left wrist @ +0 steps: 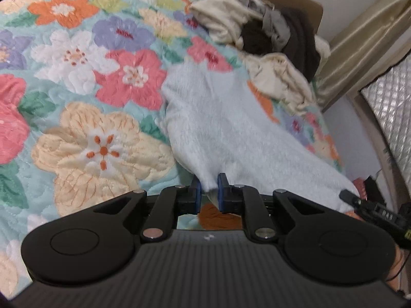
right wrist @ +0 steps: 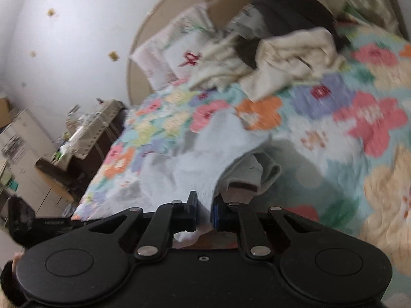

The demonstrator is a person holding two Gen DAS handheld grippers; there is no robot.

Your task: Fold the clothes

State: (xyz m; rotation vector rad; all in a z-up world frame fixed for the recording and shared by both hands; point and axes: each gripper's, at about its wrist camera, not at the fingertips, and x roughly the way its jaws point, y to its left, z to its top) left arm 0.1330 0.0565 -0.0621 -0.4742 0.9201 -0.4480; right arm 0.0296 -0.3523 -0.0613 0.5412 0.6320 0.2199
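Both tongs are clenched on cloth. Your left gripper (left wrist: 209, 188) pinches a corner of the pale blue garment (left wrist: 231, 128); blue pads on both sides, fabric bunched between them. Your right gripper (right wrist: 204, 205) pinches another edge of the same garment (right wrist: 205, 154); that view is motion-blurred, but cloth clearly sits between the jaws.

Where it lies: on the floral quilt (left wrist: 90, 89), running away from both grippers toward the pile (left wrist: 269, 33) of unfolded clothes near the headboard. In the left view the long axis goes from the pinched corner up and slightly left, with the near edge trailing right toward the other gripper's tip (left wrist: 359, 201). The far end rests on the quilt, just short of the pile, not touching it as far as I can tell.

So the held edge is the near one and the free end is straight ahead. My read: the fold goes forward, near edge carried over onto the far end. Keep both hands level so the edge stays taut. Neither hand looks closer; they share the edge.

A grey cuff (right wrist: 244, 182) hangs by the right jaws. Watch that it doesn't tuck under.
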